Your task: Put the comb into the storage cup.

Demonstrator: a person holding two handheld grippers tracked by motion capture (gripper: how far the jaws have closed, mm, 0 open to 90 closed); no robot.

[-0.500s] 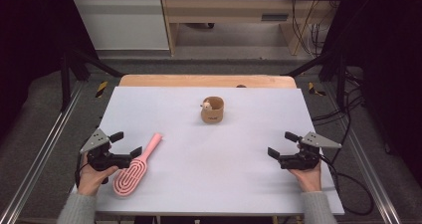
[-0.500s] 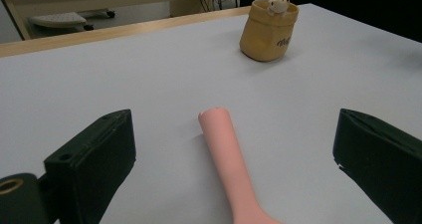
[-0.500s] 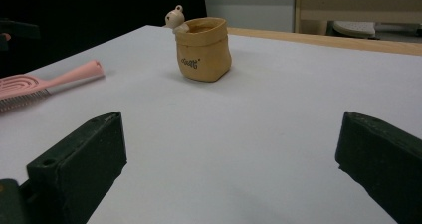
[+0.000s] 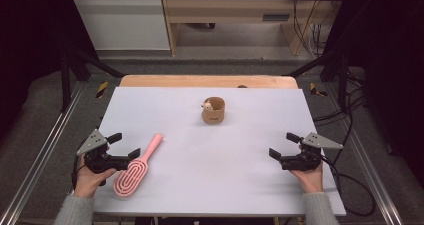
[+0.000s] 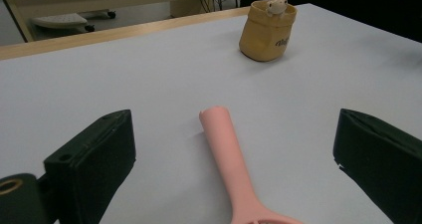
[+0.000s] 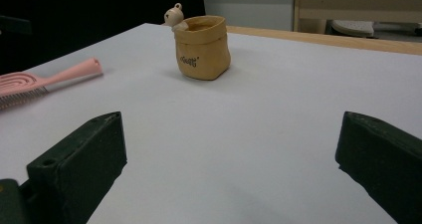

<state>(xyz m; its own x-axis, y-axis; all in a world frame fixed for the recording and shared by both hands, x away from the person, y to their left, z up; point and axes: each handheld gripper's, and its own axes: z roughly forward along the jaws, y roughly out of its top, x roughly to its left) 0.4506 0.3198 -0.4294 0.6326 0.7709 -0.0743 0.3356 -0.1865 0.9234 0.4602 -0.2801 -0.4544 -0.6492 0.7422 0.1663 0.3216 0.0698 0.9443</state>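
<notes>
A pink hairbrush [image 4: 136, 169] lies near the table's front left, its handle [image 5: 228, 149] pointing away toward the middle. My left gripper [image 4: 126, 145] sits just left of it, open. In the left gripper view the handle runs up between the two wide-apart jaws of that gripper [image 5: 234, 122], and neither pad touches it. A tan pouch [image 4: 214, 112] with a small pale figure on its rim stands upright at the table's middle back. My right gripper [image 4: 281, 145] rests open at the front right, with bare table between its jaws and the pouch [image 6: 201, 47] far ahead.
The white tabletop [image 4: 225, 180] has a wooden strip [image 4: 207, 81] along its far edge. Metal rails run along both sides, and cables [image 4: 350, 180] trail on the floor at the right. The brush [image 6: 47, 80] lies off to the left in the right gripper view.
</notes>
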